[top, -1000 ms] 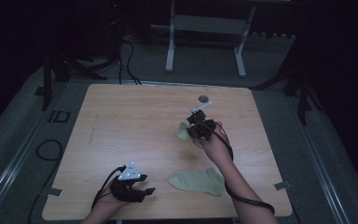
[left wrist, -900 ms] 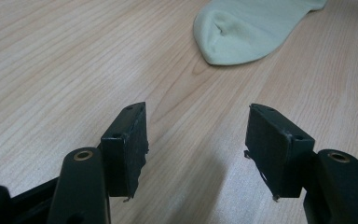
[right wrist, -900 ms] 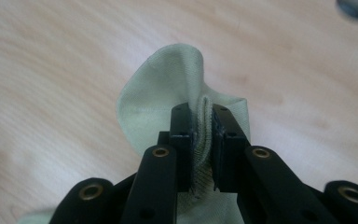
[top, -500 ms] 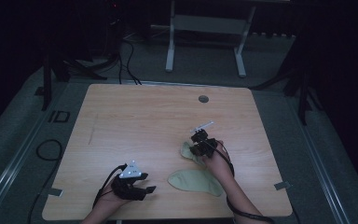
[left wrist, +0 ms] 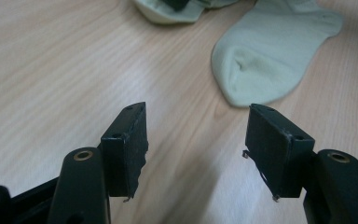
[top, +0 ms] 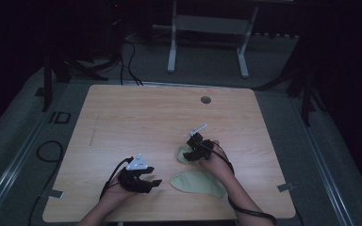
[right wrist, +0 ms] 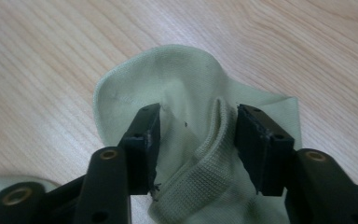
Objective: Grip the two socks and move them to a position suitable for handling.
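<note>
Two pale green socks lie on the wooden table. One sock lies flat near the front edge, also in the left gripper view. The other sock sits crumpled just behind it. My right gripper stands right over the crumpled one. Its jaws have just been opening, and the sock's ribbed cuff lies loose between them, untouched by the pads. My left gripper rests low at the front left, open and empty, pointing toward the flat sock.
A round cable hole sits near the table's far edge. Behind the table stands a white metal frame. Cables trail over the grey floor at the left.
The right gripper came toward me and down, bringing the crumpled sock from mid-table onto the surface beside the flat sock. Its jaws then opened. The left gripper edged slightly right.
</note>
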A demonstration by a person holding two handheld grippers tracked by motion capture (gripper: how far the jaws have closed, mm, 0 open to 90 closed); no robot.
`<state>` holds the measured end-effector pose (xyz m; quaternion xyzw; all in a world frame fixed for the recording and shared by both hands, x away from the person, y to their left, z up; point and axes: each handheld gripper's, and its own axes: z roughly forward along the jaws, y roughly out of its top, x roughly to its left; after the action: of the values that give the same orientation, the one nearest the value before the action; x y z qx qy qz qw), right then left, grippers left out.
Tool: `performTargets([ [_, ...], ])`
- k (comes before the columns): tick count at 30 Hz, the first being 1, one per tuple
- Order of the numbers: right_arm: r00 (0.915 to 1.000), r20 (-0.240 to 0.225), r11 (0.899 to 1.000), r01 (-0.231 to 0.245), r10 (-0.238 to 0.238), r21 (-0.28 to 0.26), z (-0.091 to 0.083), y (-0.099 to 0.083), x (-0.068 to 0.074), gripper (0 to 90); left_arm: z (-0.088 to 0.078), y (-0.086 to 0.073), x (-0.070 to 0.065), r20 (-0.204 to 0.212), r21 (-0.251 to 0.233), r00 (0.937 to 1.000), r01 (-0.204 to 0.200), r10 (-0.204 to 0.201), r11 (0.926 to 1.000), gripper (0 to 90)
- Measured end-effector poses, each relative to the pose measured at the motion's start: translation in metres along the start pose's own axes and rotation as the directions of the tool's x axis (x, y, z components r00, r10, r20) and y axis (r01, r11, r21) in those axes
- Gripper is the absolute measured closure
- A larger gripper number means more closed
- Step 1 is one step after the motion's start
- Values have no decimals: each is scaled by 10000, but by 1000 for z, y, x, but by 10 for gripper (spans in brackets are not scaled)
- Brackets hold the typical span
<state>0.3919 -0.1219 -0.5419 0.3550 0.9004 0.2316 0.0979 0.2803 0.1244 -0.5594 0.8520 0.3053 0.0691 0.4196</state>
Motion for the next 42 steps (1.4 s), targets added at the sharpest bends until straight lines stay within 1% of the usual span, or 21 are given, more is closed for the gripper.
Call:
performTargets([
  [5,9997,-248,10000,13,-12,56,-4,2,1,464,7,23,0,-147,-106,9996,-252,250,9996,390],
  [8,9995,-270,9989,-178,166,-437,-19,3,-2,497,9,40,0,-374,-212,9976,-585,576,9981,440],
  [9,9993,-272,9982,-260,245,-535,-24,2,-3,532,10,46,0,-440,-225,9960,-784,774,9967,500],
  [10,9992,-301,9980,-262,244,-584,-28,2,-2,535,12,52,0,-517,-251,9942,-960,946,9951,567],
  [11,9995,-246,9975,-222,205,-676,-31,2,-1,555,14,58,1,-595,-349,9931,-1035,1013,9940,638],
  [12,9996,-235,9966,-188,170,-797,-34,1,0,582,16,64,1,-607,-380,9926,-1080,1056,9934,698],
  [15,9995,-281,9947,-185,157,-1007,-38,-2,4,594,29,80,5,-484,-379,9931,-1091,1072,9933,841],
  [17,9998,-187,9953,-137,119,-961,-36,-4,6,593,40,86,8,-437,-203,9926,-1146,1136,9932,888],
  [18,9998,-87,9962,-188,181,-856,-34,-6,7,590,49,89,9,-466,19,9908,-1273,1272,9919,889],
  [21,9998,140,9983,-129,137,-573,-26,-12,8,583,69,90,10,-455,744,9876,-1465,1501,9864,892],
  [23,9999,77,9990,-83,86,-441,-22,-16,8,589,79,88,12,-447,1117,9864,-1525,1583,9820,892],
  [24,9999,128,9992,-54,59,-383,-21,-16,8,600,85,87,13,-558,1302,9858,-1504,1587,9800,892],
  [27,9996,277,9998,16,-10,-222,-16,-19,6,645,91,84,16,-751,1548,9826,-1568,1698,9754,892],
  [30,9998,193,9999,-90,92,-89,-14,-21,4,712,92,82,20,-727,1449,9854,-1425,1541,9791,892],
  [31,9998,160,9999,-115,116,-74,-14,-22,2,747,92,81,20,-767,1435,9848,-1436,1556,9792,892],
  [32,9998,160,9999,-115,116,-74,-14,-22,2,747,92,81,20,-767,1435,9848,-1436,1556,9792,892],
  [34,9994,137,9995,-313,313,-38,-16,-22,-1,827,92,81,19,-784,1398,9843,-1464,1584,9793,892],
  [35,9993,144,9994,-340,342,-106,-17,-22,-1,853,92,81,19,-819,1424,9821,-1571,1698,9773,892],
  [37,9990,178,9990,-399,403,-223,-23,-22,-3,863,92,80,18,-958,1324,9796,-1636,1769,9776,892],
  [38,9990,149,9987,-414,418,-293,-26,-22,-4,863,92,80,18,-1011,1286,9798,-1592,1726,9788,892],
  [42,9974,77,9948,-705,713,-739,-43,-22,-11,863,92,78,22,-858,1178,9829,-1524,1630,9813,892],
])
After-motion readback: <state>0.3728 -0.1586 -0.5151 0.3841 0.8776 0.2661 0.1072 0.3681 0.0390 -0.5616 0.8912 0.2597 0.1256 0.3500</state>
